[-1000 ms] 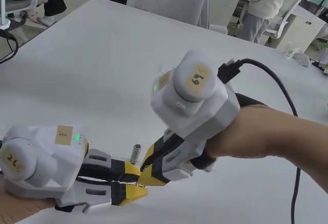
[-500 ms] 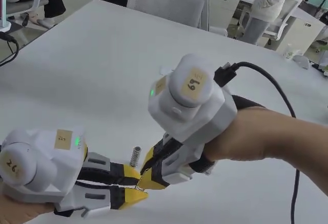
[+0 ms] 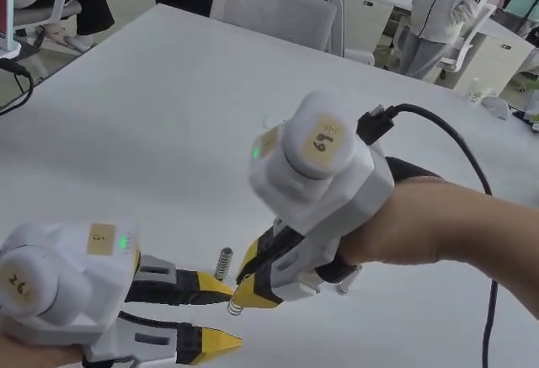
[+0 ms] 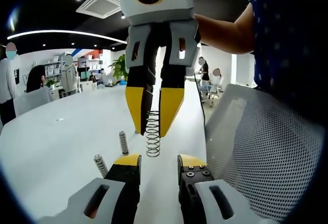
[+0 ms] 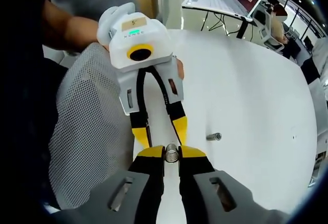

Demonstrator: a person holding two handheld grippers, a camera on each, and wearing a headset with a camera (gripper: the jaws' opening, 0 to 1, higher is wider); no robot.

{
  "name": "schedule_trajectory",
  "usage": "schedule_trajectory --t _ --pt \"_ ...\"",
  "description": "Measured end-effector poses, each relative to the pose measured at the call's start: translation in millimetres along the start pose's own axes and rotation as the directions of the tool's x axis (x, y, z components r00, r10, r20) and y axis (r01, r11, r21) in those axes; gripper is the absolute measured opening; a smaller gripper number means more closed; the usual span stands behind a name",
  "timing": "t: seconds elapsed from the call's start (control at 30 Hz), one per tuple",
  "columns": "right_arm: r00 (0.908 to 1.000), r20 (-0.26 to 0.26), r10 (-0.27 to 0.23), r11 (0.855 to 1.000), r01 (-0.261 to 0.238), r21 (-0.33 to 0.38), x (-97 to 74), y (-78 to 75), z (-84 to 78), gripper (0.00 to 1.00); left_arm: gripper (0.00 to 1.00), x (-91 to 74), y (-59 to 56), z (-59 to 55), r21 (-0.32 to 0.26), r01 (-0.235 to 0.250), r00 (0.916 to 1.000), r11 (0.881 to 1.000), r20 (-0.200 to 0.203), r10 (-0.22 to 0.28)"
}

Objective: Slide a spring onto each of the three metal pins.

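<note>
A broad white worktop (image 3: 168, 115) is carrying the work. Close to its near edge the right gripper (image 3: 242, 296) is pinching a small silvery coil spring (image 3: 235, 307), with its jaws nearly shut on the coil's upper turns. The left gripper (image 3: 222, 313) is hovering opposite, jaws spread wide and gripping nothing. Just beside them, a farther upright metal pin (image 4: 123, 142) and a nearer upright metal pin (image 4: 100, 164) are standing, seemingly with coils on them. A short metal cylinder (image 5: 214, 137) is lying on its side toward the worktop's middle, and I cannot tell if it is the third pin. A light pinch should avoid crushing the coil. Its open lower end needs lining up with the pin's axis while the left jaws are steadying that pin. A grey mesh office chair (image 3: 269, 2) is standing at the far edge, with people among desks beyond.
</note>
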State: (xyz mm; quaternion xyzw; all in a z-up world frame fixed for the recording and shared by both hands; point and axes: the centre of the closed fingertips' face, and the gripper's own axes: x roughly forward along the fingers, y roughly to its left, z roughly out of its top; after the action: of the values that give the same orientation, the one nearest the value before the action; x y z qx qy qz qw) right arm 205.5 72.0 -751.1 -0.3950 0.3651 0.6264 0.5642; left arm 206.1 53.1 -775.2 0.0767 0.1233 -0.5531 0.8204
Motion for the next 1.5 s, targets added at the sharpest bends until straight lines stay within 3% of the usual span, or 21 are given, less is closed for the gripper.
schedule_trajectory --t 0.37,0.83,1.23,1.5 --pt "0.9997 0.009 -0.023 1.000 0.023 0.013 -7.5 -7.3 -4.0 0.07 0.47 -7.7 11.1 -12.0 -0.026 -0.062 0.9979 0.998 -0.024 0.061" --pt "0.9987 0.018 -0.048 0.998 0.047 0.035 -19.8 -13.9 -10.5 0.07 0.67 -11.3 20.9 -23.9 -0.047 -0.118 0.9923 0.992 -0.043 0.116" --pt "0.9962 0.027 -0.082 0.994 0.080 0.073 -35.0 -24.4 -20.5 0.07 0.71 -13.1 28.0 -35.7 -0.059 -0.144 0.9890 0.988 -0.044 0.141" --pt "0.9909 0.032 -0.131 0.985 0.126 0.118 -55.7 -40.3 -32.5 0.07 0.72 -14.0 31.3 -39.0 -0.060 -0.151 0.9877 0.987 -0.050 0.148"
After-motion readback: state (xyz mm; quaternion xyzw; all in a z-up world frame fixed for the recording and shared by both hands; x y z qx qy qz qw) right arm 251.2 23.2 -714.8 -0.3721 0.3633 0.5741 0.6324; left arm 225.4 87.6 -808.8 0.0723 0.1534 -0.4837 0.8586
